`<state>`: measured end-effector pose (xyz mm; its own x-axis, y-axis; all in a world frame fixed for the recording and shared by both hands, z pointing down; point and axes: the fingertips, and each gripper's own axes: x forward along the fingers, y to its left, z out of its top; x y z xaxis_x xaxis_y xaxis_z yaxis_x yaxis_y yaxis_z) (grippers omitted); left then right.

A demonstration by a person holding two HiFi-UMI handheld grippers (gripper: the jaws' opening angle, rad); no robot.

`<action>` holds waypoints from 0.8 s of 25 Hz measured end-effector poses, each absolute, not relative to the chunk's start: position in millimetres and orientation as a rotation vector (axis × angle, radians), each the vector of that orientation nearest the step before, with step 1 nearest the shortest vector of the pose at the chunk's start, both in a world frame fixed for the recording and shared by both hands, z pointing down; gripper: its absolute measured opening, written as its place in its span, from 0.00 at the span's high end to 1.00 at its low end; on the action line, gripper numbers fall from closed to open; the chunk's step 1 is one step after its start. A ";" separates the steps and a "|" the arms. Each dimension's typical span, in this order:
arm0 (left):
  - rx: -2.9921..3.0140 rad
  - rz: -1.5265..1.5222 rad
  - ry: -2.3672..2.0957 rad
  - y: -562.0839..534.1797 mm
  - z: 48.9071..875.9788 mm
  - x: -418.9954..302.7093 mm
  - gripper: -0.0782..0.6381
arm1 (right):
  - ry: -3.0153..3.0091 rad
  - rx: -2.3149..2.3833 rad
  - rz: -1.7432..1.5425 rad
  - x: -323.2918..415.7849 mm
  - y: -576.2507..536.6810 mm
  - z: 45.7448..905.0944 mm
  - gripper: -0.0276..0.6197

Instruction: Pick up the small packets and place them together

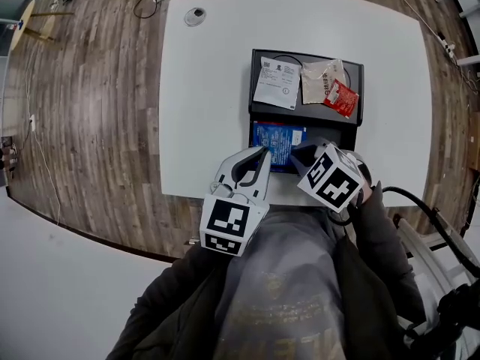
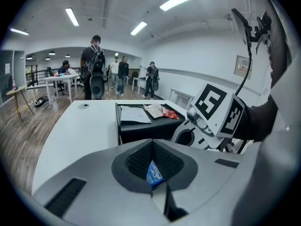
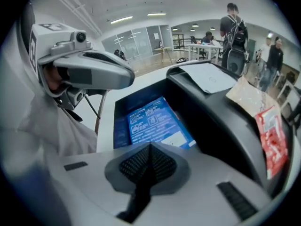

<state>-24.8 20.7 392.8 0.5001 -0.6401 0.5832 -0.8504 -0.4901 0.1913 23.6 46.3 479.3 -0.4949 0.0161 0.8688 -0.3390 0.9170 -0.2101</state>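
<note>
Grey left tool (image 1: 262, 153), marker cube (image 1: 227, 226), dark sleeves (image 1: 375, 235)

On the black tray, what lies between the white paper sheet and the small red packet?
A pale beige plastic packet lies there, touching the small red packet; the head view shows it.

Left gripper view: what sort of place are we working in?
Likely an open-plan office or lab: long ceiling strip lights, brown wood-plank floor, and people with backpacks standing by white desks.
</note>
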 end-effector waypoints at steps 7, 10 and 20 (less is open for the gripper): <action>2.278 0.632 -1.190 23.9 394.2 -15.4 0.89 | -2.098 0.455 0.324 33.5 12.6 460.9 0.95; 2.275 0.641 -1.183 25.8 394.6 -12.3 0.89 | -2.101 0.512 0.301 32.7 -1.6 462.9 0.95; 2.281 0.662 -1.158 27.6 397.4 -5.3 0.89 | -1.871 0.478 0.275 51.8 10.2 487.3 0.95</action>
